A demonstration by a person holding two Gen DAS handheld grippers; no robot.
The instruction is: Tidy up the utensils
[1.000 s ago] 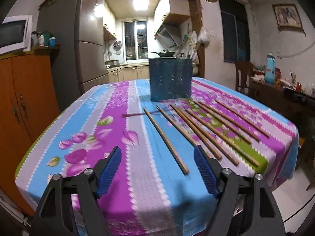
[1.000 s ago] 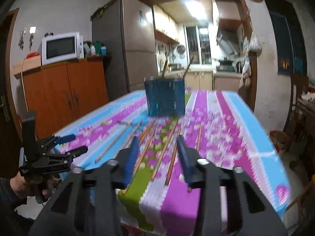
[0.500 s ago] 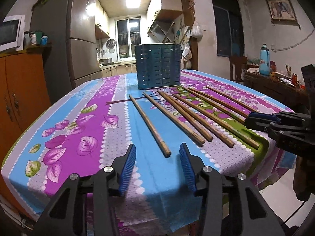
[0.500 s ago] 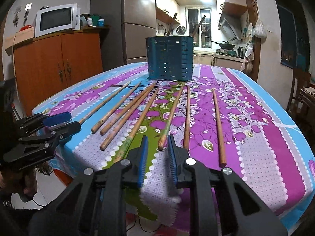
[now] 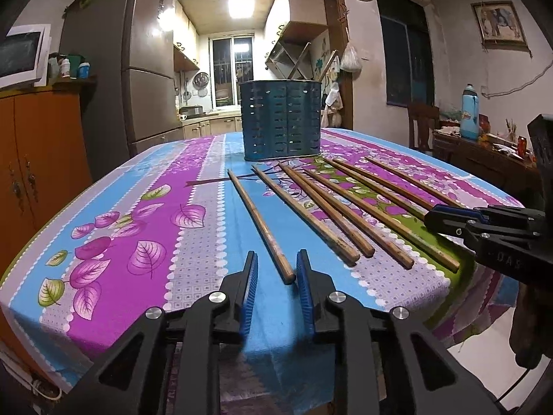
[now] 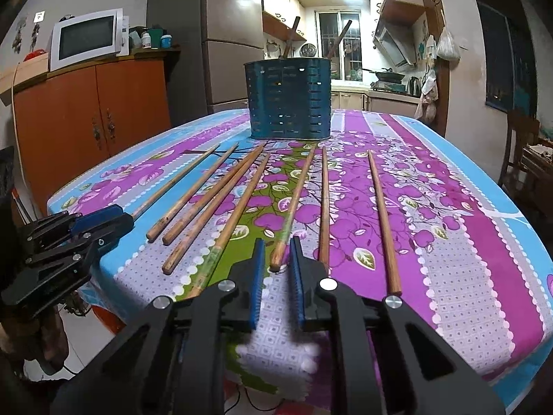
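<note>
The left gripper (image 5: 275, 278) is hovering at the tabletop's (image 5: 145, 214) near edge, jaws parted, the leftmost chopstick's (image 5: 260, 226) near end lying between them, untouched. The right gripper (image 6: 277, 264) is likewise standing parted, another chopstick's (image 6: 293, 204) tip sitting just ahead of the gap. Farther back, the blue utensil holder (image 6: 289, 98) is standing upright, two sticks poking out.

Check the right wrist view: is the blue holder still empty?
No. Two stick handles poke above the rim of the blue holder, while the other chopsticks lie flat on the tablecloth.
</note>
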